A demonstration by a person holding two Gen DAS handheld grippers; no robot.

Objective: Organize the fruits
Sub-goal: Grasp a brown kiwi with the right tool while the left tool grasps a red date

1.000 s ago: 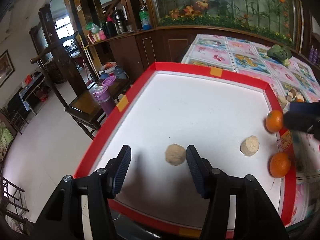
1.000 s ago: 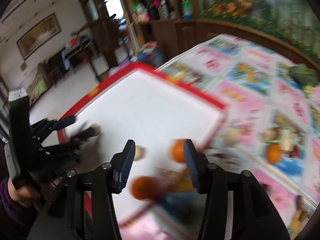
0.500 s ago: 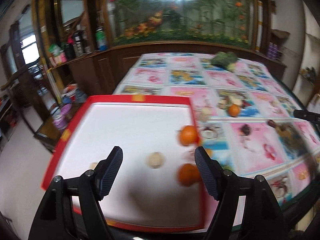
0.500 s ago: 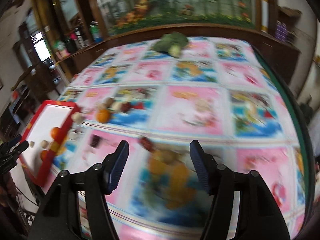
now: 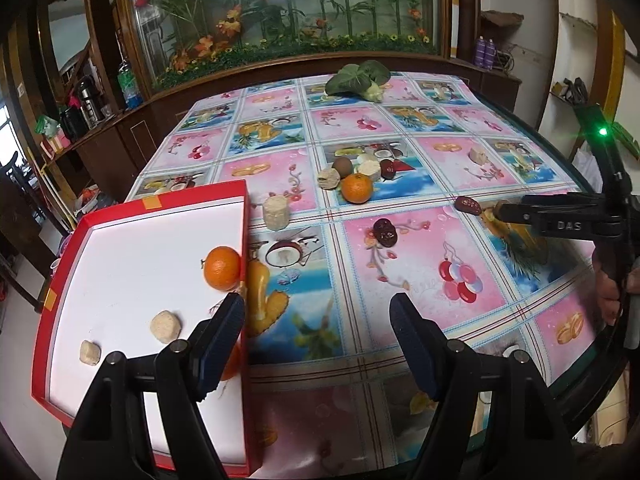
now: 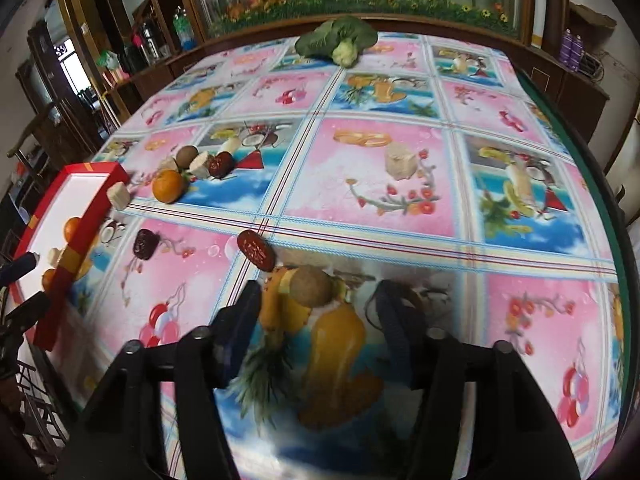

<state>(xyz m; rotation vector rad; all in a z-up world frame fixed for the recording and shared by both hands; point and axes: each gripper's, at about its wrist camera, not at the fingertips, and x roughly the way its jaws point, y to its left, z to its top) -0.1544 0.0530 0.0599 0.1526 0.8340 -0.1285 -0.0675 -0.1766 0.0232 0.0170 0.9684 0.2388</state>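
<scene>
At nine o'clock in the left wrist view sits the red-rimmed tray [image 5: 245, 216], holding an orange [image 5: 222, 268], a second orange half hidden behind our left jaw, and two pale beige chunks [image 5: 165, 326]. Our left gripper [image 5: 316, 334] hovers over the tray's right rim, jaws wide apart and empty. Toward twelve o'clock on the patterned surface [image 5: 400, 152] lies a cluster: another orange [image 5: 357, 188], a brown kiwi-like fruit [image 5: 343, 166], more pale chunks and a dark red date. Two more dates [image 5: 385, 233] lie nearer the middle. At three o'clock our right gripper [image 6: 316, 300] is low over a round brown fruit [image 6: 310, 285], jaws spread and holding nothing; the fruit sits nearer the left jaw, just beyond the tips. We judge that closing from here could nudge the fruit away instead of trapping it, since it is round and off-centre. The date [image 6: 256, 249] just beyond could also get knocked.
</scene>
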